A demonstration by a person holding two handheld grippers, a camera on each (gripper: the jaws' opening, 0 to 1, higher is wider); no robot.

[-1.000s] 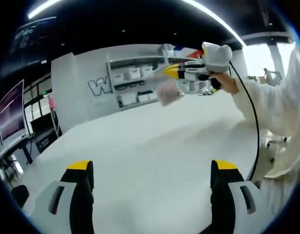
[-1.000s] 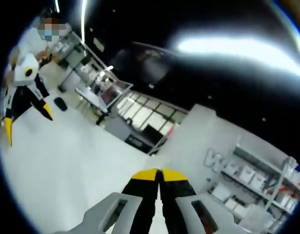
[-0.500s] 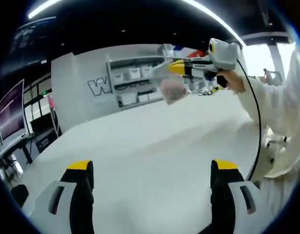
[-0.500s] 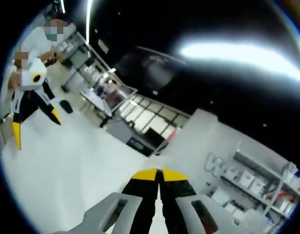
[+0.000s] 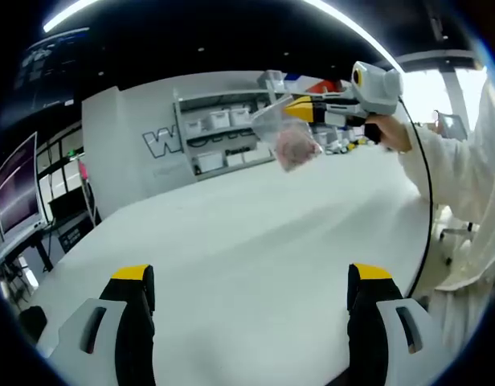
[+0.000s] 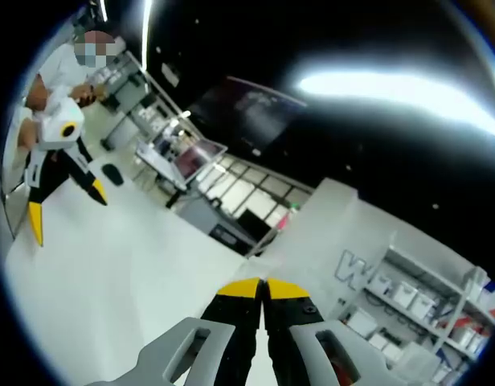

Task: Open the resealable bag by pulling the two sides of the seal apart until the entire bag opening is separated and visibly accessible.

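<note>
In the left gripper view, the left gripper [image 5: 251, 277] is seen nearest, its two yellow-tipped jaws spread wide with nothing between them, above a bare white tabletop [image 5: 255, 233]. Farther off and to the right, the right gripper [image 5: 300, 108] is held up above the tabletop by a hand [image 5: 390, 133] in a white sleeve [image 5: 460, 173]. Its jaws are closed on the top edge of a clear resealable bag [image 5: 288, 138], which hangs free in the air and is seen to contain something pinkish. A black cable [image 5: 427, 217] runs down from that gripper. Beyond, white shelving [image 5: 223, 137] with bins stands against a wall.

In the right gripper view, the right gripper [image 6: 263, 287] is seen with its jaws pressed together. The left gripper [image 6: 63, 201] appears far left, jaws apart.
</note>
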